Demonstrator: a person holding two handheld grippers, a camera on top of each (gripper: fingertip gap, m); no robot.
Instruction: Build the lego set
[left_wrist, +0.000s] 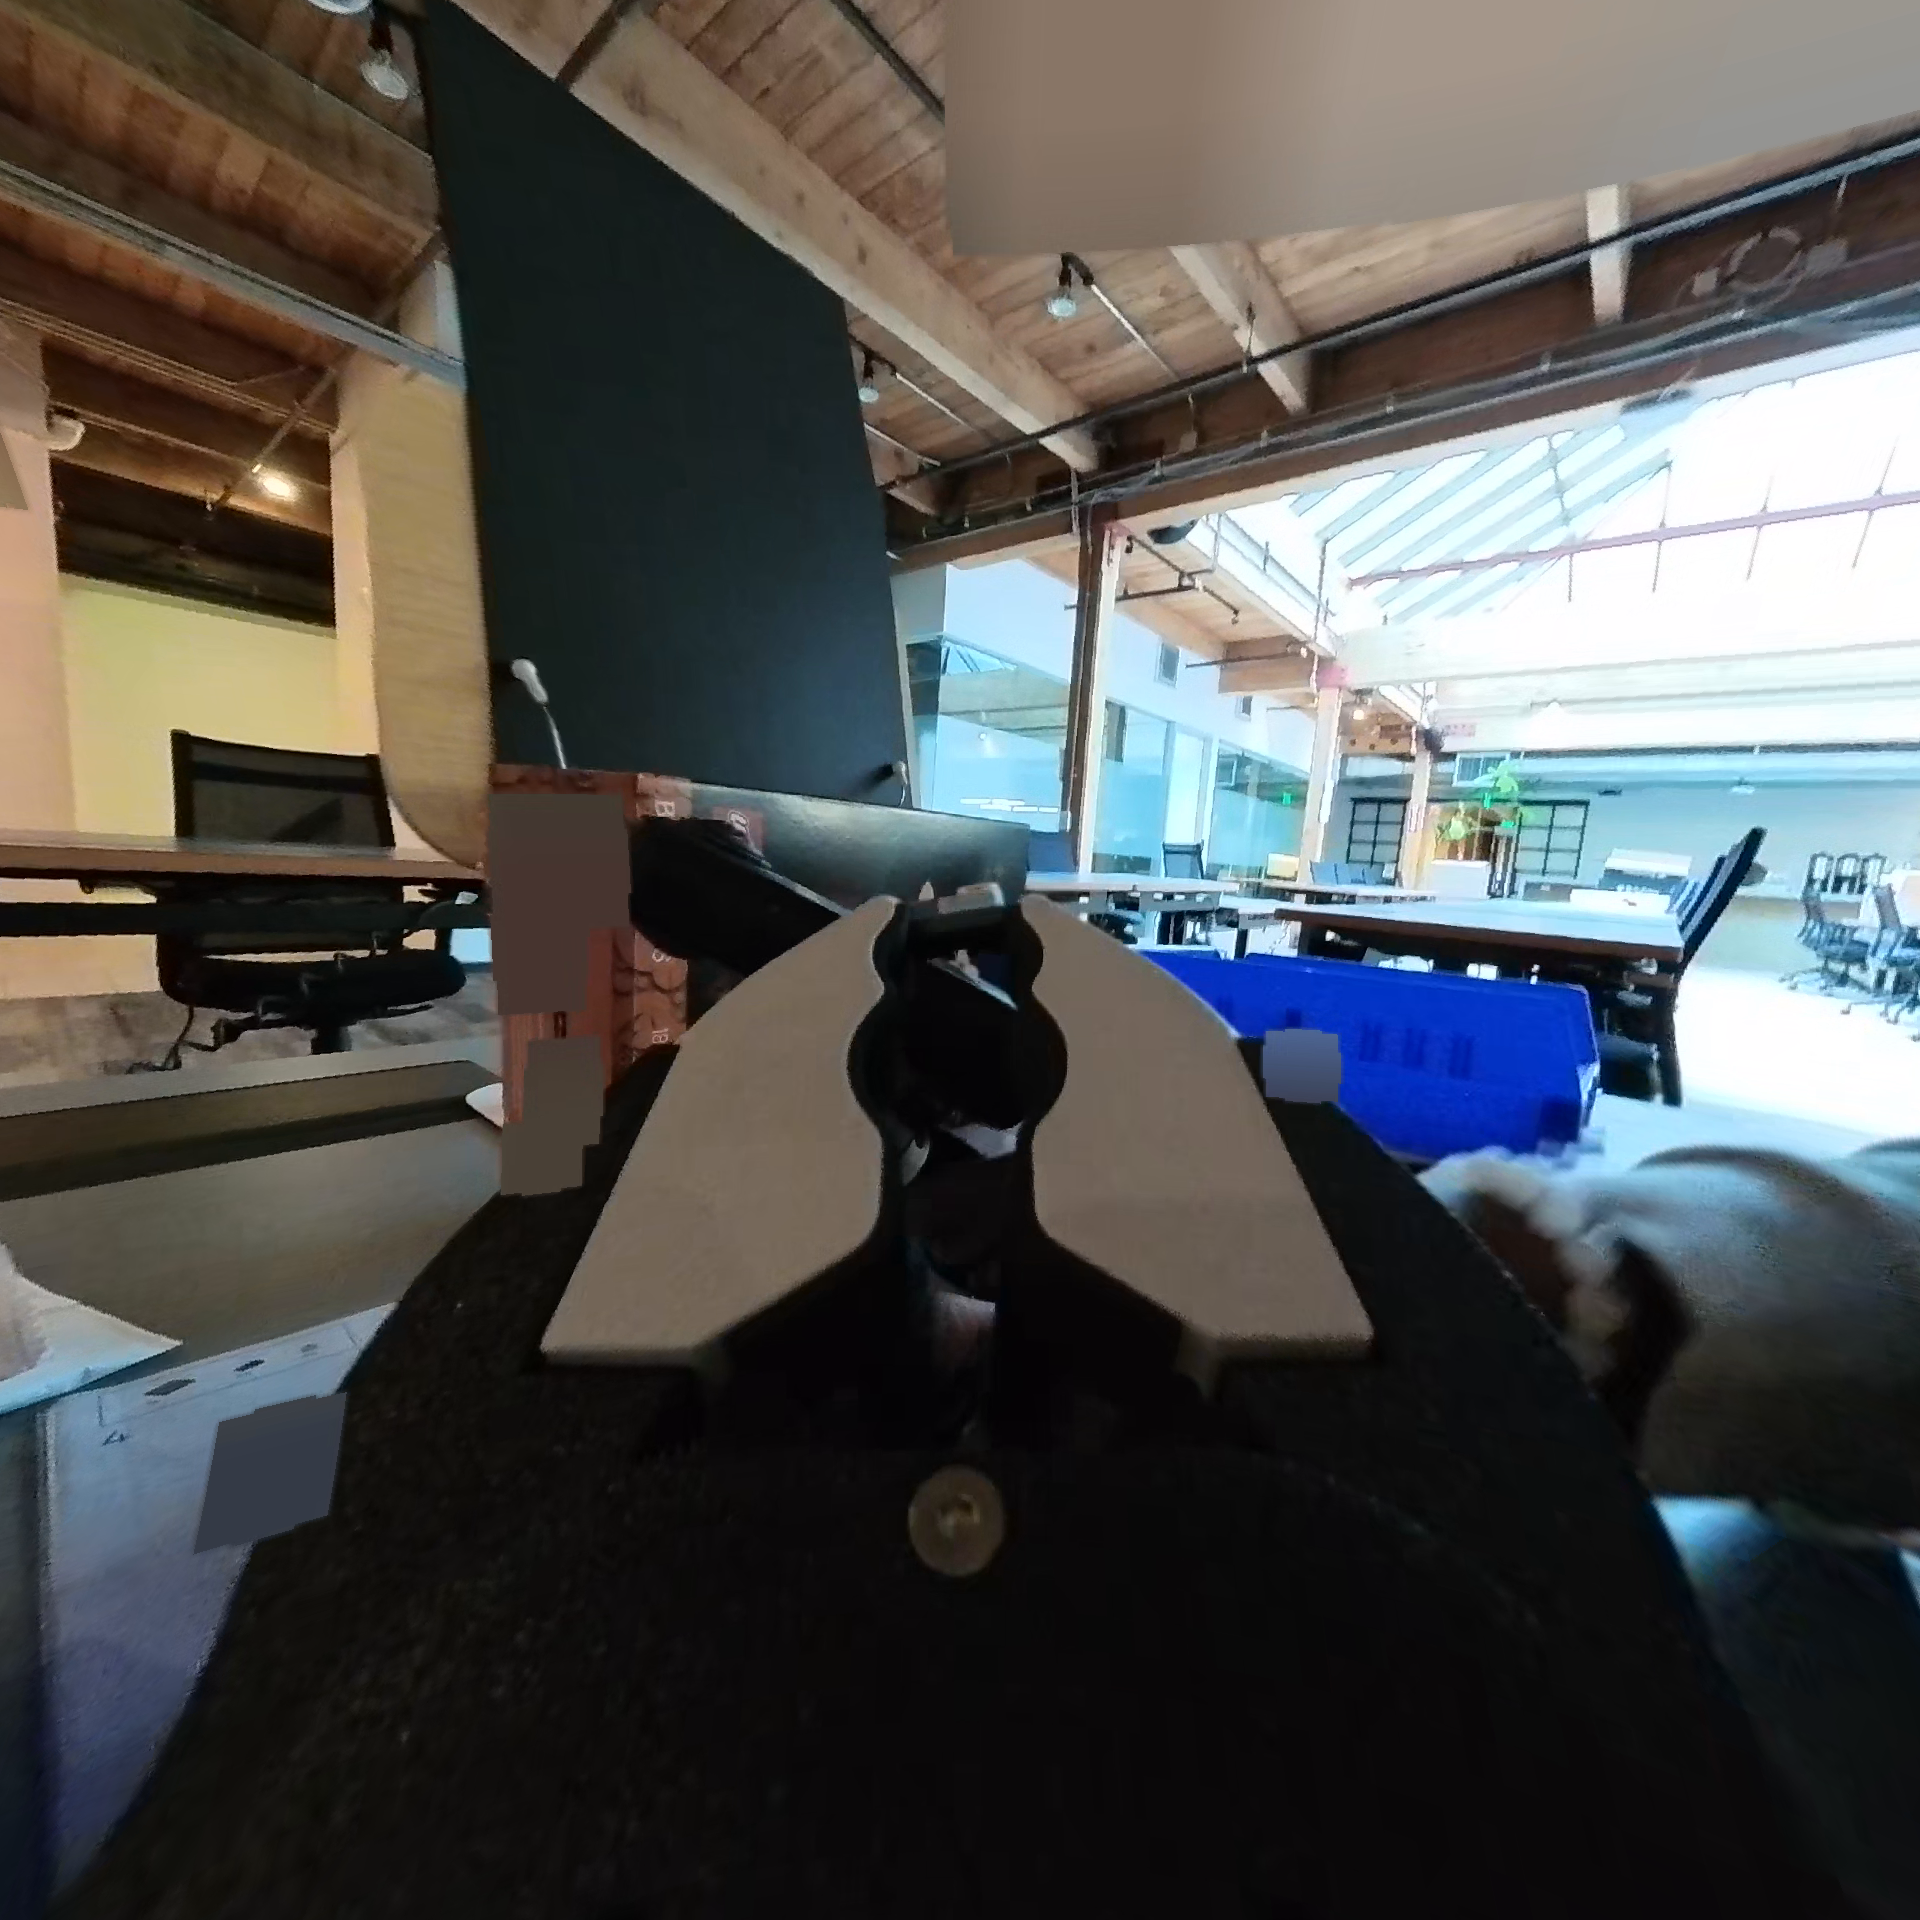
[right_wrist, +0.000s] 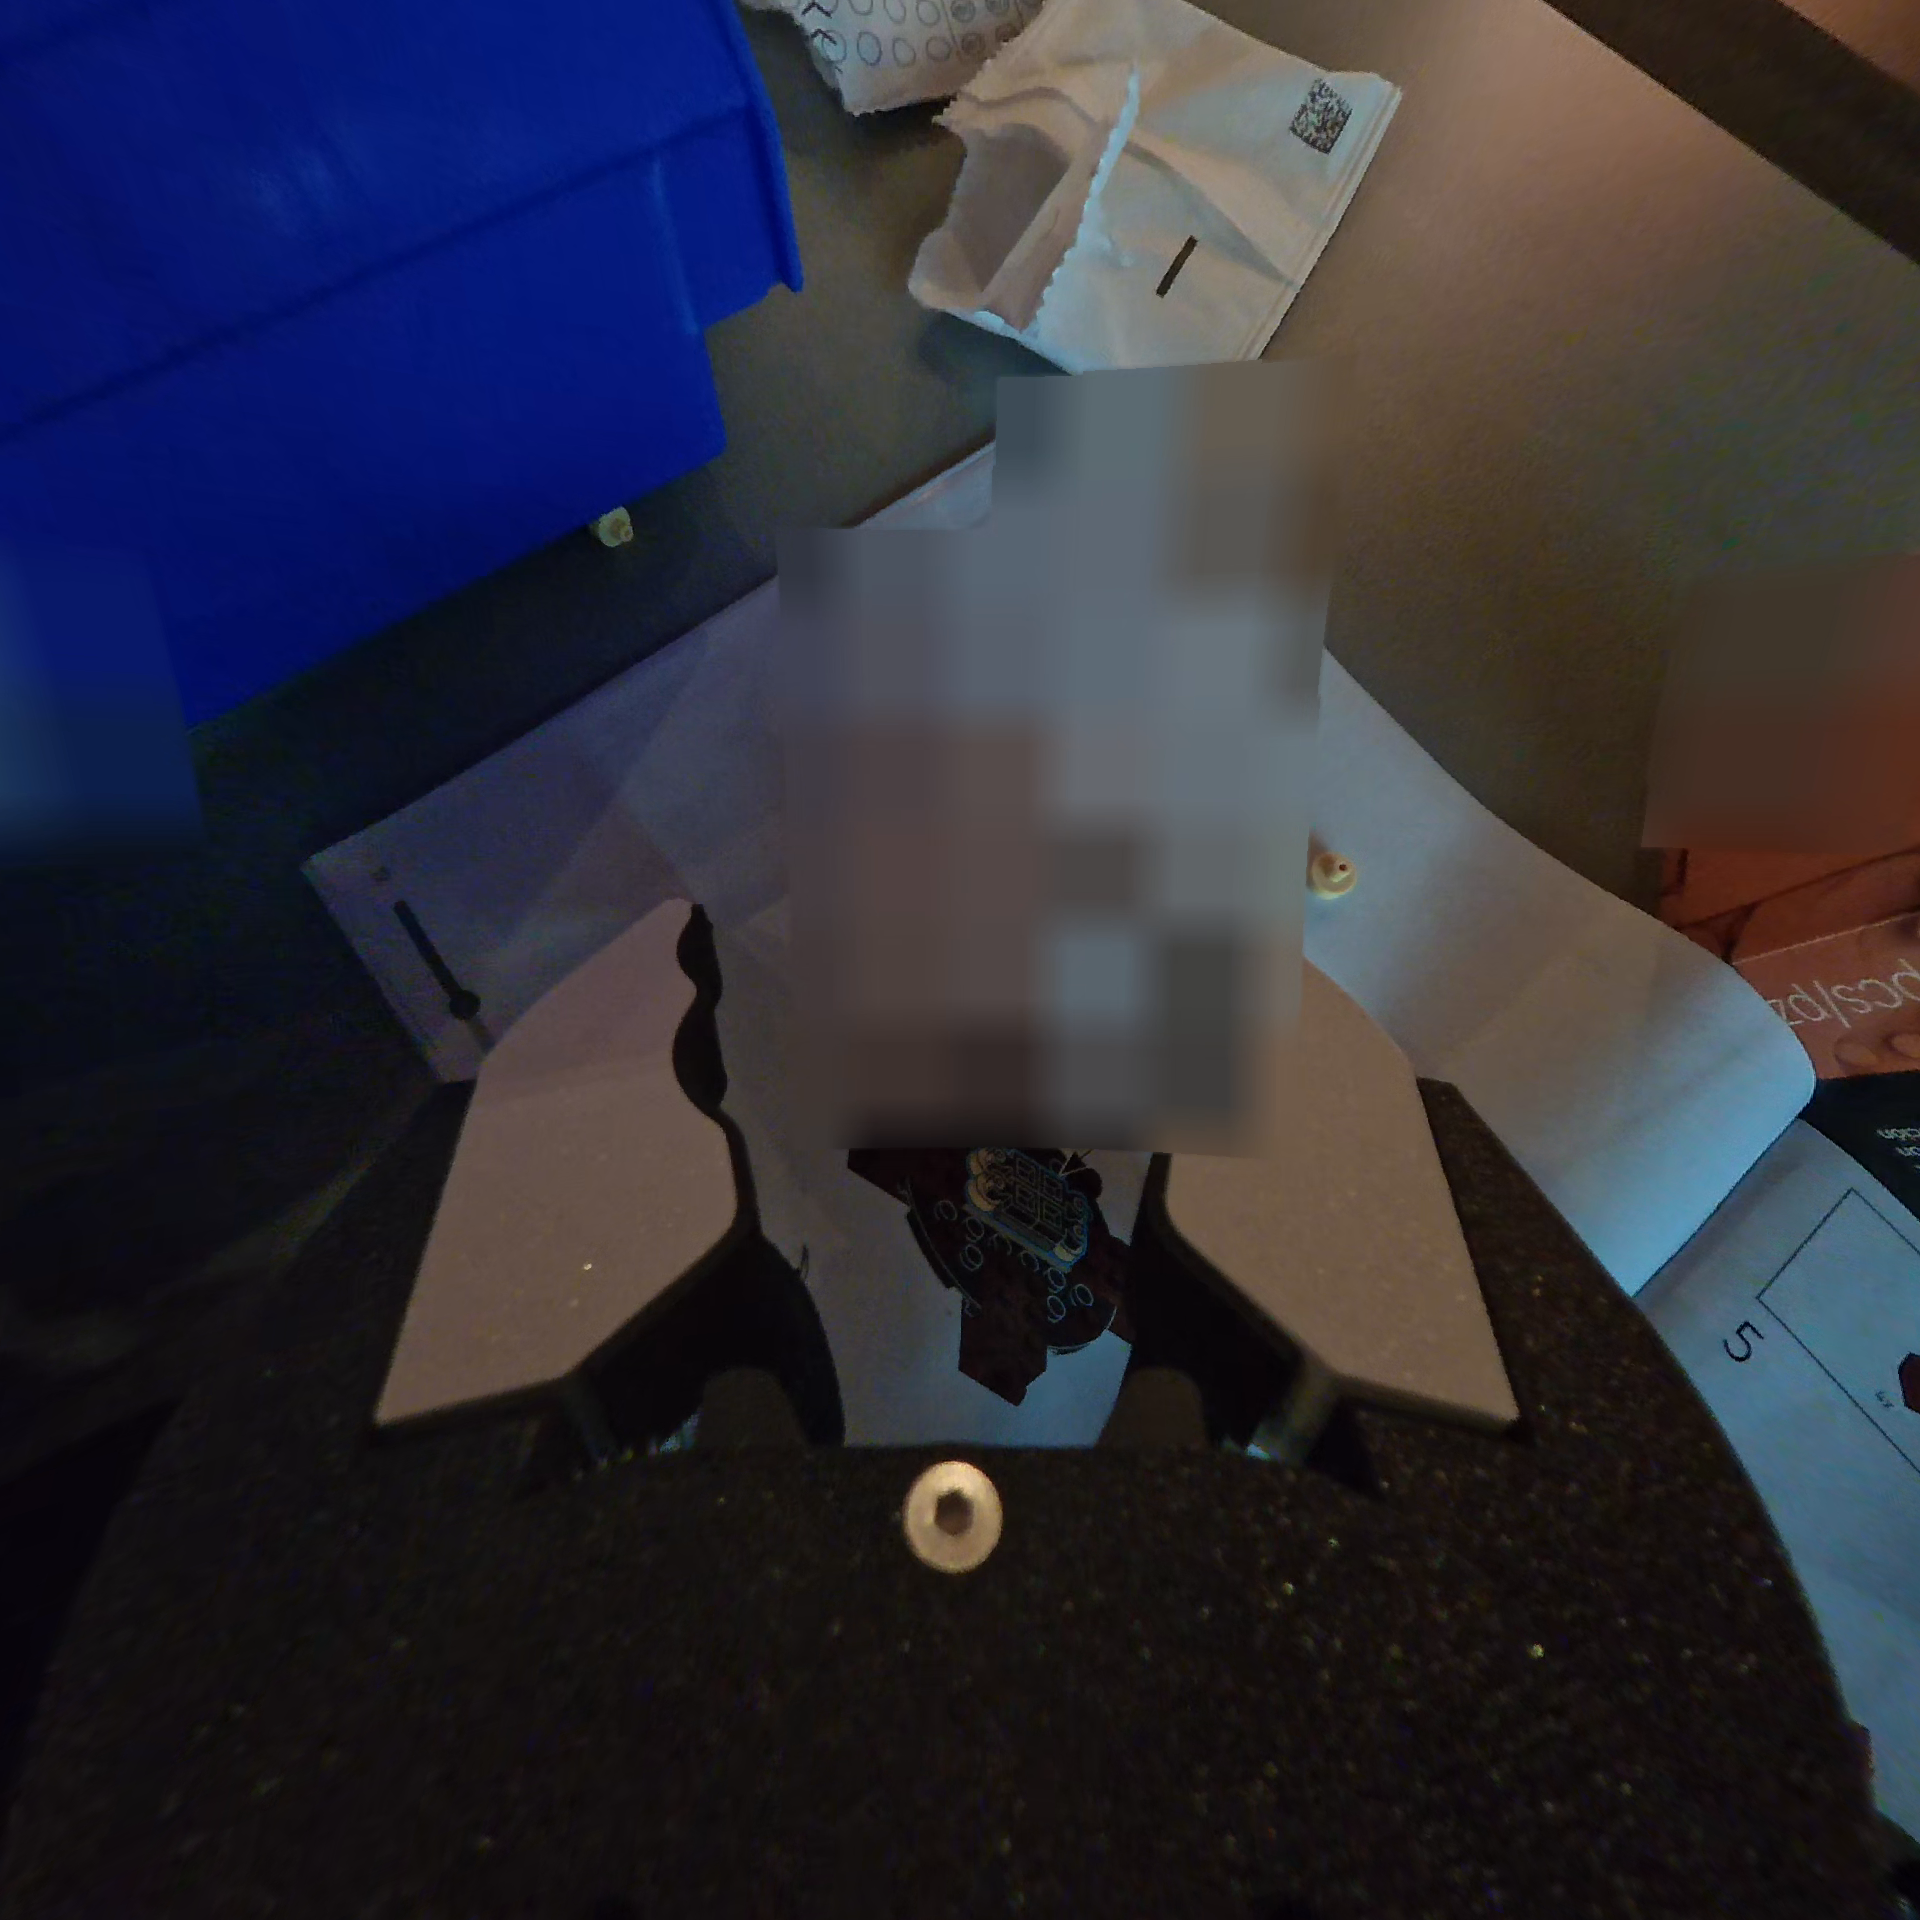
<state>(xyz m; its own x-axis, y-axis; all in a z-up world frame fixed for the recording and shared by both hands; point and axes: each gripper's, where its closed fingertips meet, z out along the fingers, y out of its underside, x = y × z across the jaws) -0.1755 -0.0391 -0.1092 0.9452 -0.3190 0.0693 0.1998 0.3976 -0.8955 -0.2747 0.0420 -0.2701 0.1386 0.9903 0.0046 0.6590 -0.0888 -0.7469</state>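
Gripping a dark, blocky part (left_wrist: 951, 971), the left gripper (left_wrist: 958, 914) is raised before a blue bin (left_wrist: 1434, 1039). Right gripper (right_wrist: 997, 935) gapes wide above a paper sheet (right_wrist: 1507, 935), near a small cream peg (right_wrist: 1333, 873).

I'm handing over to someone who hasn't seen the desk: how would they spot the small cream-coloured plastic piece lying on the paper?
Start at the big blue bin at upper left of the right wrist view, then follow the white paper sheet that spreads out from beside it toward the right. The small cream-coloured piece sits on that sheet, a round flanged nub. A similar nub lies against the bin, off the paper.
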